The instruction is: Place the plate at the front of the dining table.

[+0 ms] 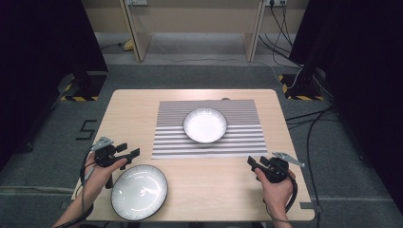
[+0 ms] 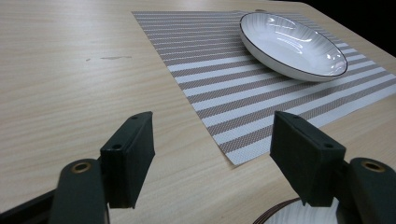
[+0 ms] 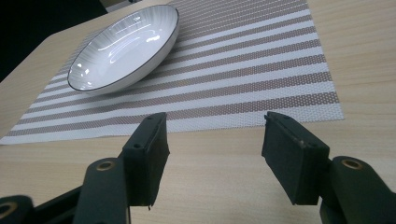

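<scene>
Left gripper (image 1: 129, 151): I hold it over the near-left part of the desk (image 1: 128, 114), fingers (image 2: 128, 156) spread wide with nothing between them, aimed toward the striped placemat (image 1: 209, 142).
Right gripper (image 1: 256, 163): it hangs over the near-right of the desk, fingers (image 3: 147, 156) also spread apart and empty, pointing at the mat's near edge.
Large plate (image 1: 139, 192): it lies flat on bare wood at the near-left edge, just beside my left gripper; its dark rim peeks in at the bottom of the left gripper view.
Small bowl-plate (image 1: 205, 125): it sits on the placemat, toward the far middle, well apart from both grippers.
Step, as I judge it: I am about to reach for one of the dishes, likely the near one.
Risk, slip: glazed, thin rims give my fingers little to bite on; a shallow pinch could let the dish tip and drop.
Risk, edge: the large plate is close to the desk's near edge, so a nudge from my left gripper could push it off.
Risk, mat: catching the mat's corner with a finger could drag it and the dish on it.
In the way: nothing lies between my grippers and either dish.
Around: grey floor, cables and dark stands beyond the desk.
</scene>
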A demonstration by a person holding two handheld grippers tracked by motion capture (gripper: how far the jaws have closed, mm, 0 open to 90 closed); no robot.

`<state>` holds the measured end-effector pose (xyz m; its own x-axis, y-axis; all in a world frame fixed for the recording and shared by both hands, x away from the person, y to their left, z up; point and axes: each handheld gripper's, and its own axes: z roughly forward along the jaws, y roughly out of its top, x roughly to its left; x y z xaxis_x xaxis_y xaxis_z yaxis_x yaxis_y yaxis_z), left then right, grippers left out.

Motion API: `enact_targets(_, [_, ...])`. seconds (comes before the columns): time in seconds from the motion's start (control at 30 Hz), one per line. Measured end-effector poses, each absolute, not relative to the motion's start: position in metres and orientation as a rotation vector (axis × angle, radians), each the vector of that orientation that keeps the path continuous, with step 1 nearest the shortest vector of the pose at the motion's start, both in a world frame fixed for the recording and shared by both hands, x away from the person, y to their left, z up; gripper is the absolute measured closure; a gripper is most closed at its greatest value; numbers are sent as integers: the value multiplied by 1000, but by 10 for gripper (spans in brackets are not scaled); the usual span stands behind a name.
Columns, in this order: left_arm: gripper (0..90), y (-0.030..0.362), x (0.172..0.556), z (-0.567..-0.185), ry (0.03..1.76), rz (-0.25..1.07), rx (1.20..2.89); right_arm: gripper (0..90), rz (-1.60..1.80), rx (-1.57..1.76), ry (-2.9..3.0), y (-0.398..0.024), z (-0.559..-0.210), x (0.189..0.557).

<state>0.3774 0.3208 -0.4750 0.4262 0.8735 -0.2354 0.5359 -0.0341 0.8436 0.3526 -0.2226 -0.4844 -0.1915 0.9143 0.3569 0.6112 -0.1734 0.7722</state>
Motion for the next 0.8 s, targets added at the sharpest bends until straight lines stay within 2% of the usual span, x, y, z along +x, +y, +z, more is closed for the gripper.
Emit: enact_targets(0.8, [301, 346, 355, -490, 1310, 441, 1643, 413, 1285, 1783, 1708, -248, -495, 324])
